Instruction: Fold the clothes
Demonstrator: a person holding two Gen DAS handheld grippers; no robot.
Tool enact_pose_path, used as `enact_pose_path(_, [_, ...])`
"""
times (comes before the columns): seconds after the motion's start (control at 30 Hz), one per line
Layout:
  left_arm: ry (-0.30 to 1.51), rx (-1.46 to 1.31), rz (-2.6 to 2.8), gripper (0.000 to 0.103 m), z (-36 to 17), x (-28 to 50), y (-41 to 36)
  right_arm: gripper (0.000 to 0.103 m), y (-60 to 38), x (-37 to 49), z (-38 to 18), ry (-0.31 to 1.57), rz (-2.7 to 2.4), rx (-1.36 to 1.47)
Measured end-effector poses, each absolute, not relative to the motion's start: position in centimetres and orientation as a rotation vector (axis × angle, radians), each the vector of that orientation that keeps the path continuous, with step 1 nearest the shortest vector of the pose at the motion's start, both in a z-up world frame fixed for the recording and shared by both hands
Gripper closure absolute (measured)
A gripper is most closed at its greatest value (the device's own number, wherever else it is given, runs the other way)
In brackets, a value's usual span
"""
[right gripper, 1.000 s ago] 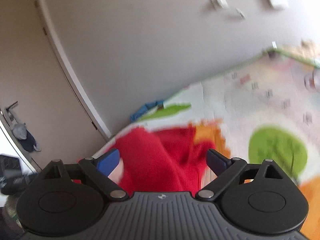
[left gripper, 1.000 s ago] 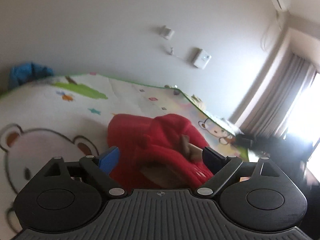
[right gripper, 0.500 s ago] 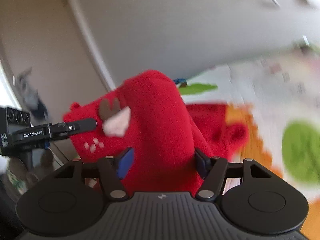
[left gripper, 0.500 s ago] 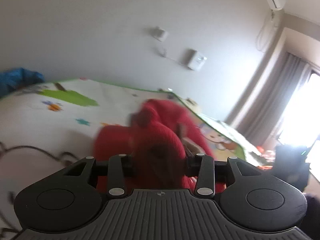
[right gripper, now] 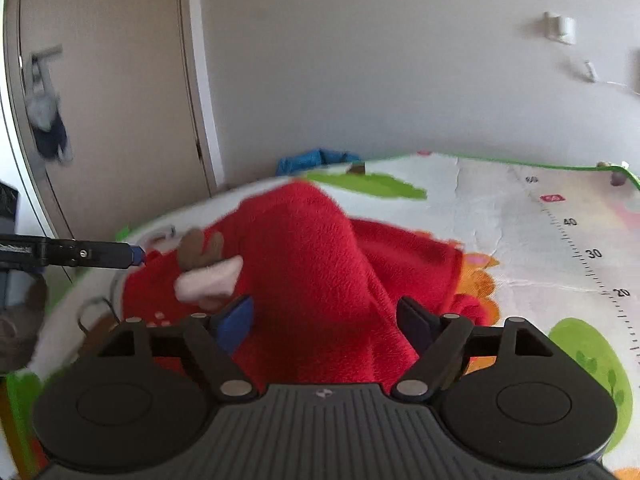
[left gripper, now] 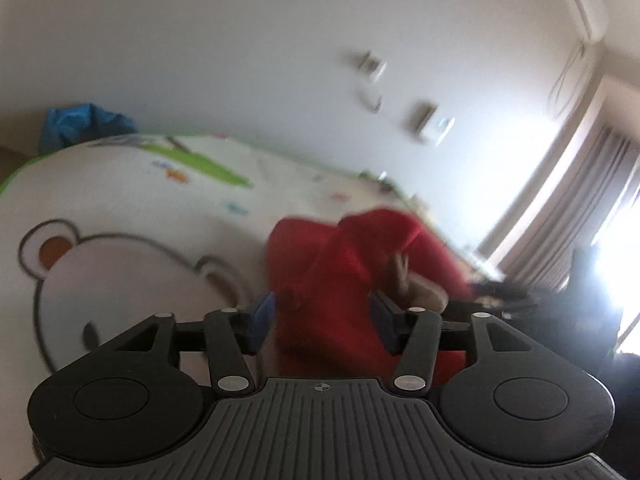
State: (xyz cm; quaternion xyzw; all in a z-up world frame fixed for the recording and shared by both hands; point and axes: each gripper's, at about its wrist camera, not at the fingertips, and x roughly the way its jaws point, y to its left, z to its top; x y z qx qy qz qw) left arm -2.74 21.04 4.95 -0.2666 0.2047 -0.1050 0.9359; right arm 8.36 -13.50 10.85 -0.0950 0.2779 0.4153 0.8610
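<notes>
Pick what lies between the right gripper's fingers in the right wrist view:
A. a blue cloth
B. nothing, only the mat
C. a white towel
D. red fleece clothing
D: a raised fold of the red fleece garment fills the gap of the right gripper, above the play mat.

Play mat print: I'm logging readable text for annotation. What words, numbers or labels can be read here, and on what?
"40" on the play mat's printed ruler scale
"30" on the same scale
"20" on the same scale
Topmost number on the scale: too blurred to read.
Pink tag beside the scale: unreadable.
Left wrist view: no readable text.
</notes>
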Motion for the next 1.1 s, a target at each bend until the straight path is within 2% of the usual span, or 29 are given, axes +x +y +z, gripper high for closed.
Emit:
enact_pose_path(0.2, [0.491, -0.485, -0.173, 0.036, 3.4, -1.4, 19.4, 0.018, -15.5, 5.4, 12.0, 0.544, 0.926, -0.167])
enact_pose_path(0.33, [0.510, -0.464, -0.178, 0.034, 3.2, -1.9, 18.8, 0.017, -15.4, 2.2, 10.4, 0.556, 0.943, -0.318])
enact_pose_path(0.4, [0.513, -0.480, -0.205, 0.024, 3.6, -2.9, 18.9, 0.017, -15.6, 0.8, 9.3, 0.561, 0.918, -0.388])
enact_pose_path(0.5, [0.535, -0.466, -0.256, 0.020, 3.9, -4.9, 18.1, 0.015, -16.7, -0.7, 9.0, 0.573, 0.911, -0.398])
enact_pose_path(0.6, [0.590, -0.403, -0.274, 0.020, 3.5, -6.3, 16.4, 0.007, -17.2, -1.0, 8.5, 0.585, 0.885, -0.404])
enact_pose_path(0.73, [0.660, -0.288, -0.242, 0.017, 2.4, -7.3, 14.0, 0.006, -17.3, -1.5, 6.9, 0.592, 0.847, -0.429])
enact_pose_path(0.9, [0.705, -0.295, -0.239, 0.016, 1.5, -8.4, 13.2, 0.006, -18.3, -1.9, 5.3, 0.611, 0.815, -0.380])
enact_pose_path(1.0, [0.710, -0.235, -0.241, 0.013, 0.7, -9.0, 11.9, 0.000, -18.2, -2.6, 4.0, 0.553, 0.789, -0.418])
enact_pose_path(1.1, [0.716, -0.195, -0.228, 0.010, 0.7, -8.4, 11.1, 0.000, -17.6, -3.5, 2.9, 0.463, 0.759, -0.480])
